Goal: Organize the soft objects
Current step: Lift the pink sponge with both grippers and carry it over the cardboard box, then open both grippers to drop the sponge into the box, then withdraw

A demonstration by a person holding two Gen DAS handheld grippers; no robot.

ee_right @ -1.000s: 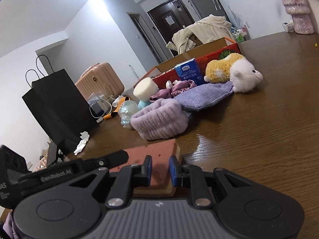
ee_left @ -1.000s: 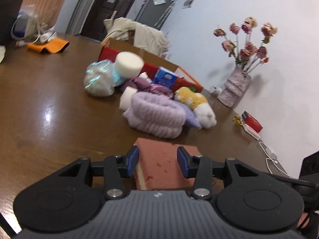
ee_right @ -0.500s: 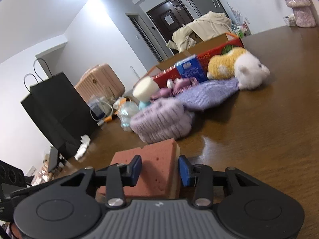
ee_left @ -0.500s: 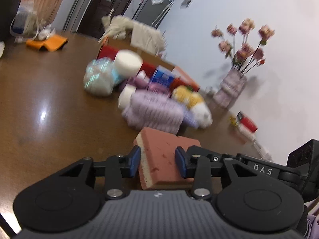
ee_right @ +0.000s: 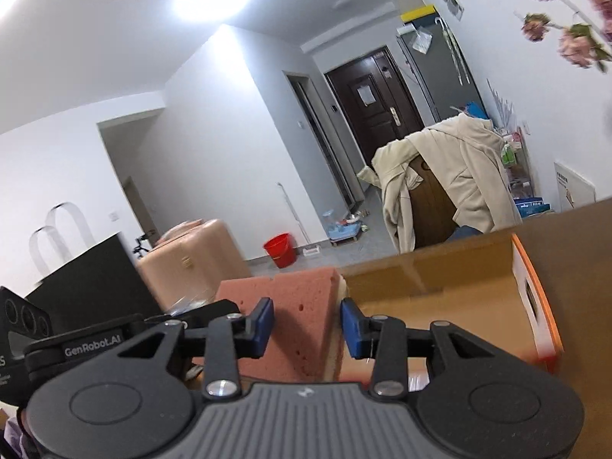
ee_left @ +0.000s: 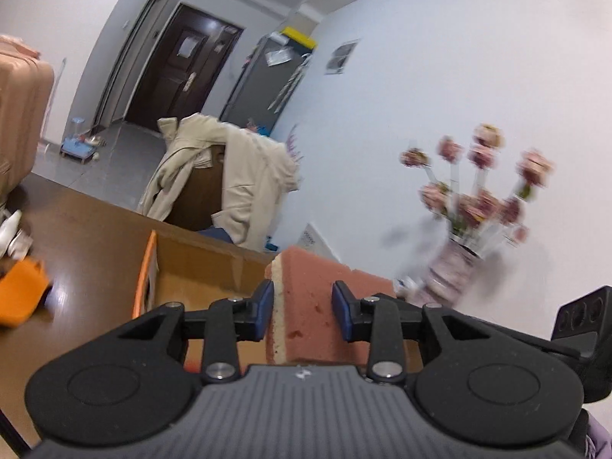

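Together we hold one pink sponge block with a cream underside (ee_left: 306, 298) between both claws. Our left claw (ee_left: 302, 308) grips it near one end; its jaws have just been closing further, the blue pads (ee_left: 264, 306) now pressing the sponge's sides. Our right claw (ee_right: 306, 323) grips the other end of the same block (ee_right: 294, 329), pads (ee_right: 350, 331) set against it, holding steady. The sponge sits raised above the open brown cardboard box with an orange rim (ee_left: 199, 271), which stands on the dark brown wooden bench (ee_left: 84, 237). From the left camera, going left to right, we see an orange cloth (ee_left: 19, 298) at the bench's edge, a cream coat draped over a chair (ee_left: 237, 179) beyond the box, and a blurred vase of pink flowers (ee_left: 474, 206) against the white wall. From the right camera, a black paper bag (ee_right: 84, 275), a pink suitcase (ee_right: 191, 264) and a red bucket (ee_right: 281, 248) stand on the floor side, with the box wall (ee_right: 432, 287) to the right.
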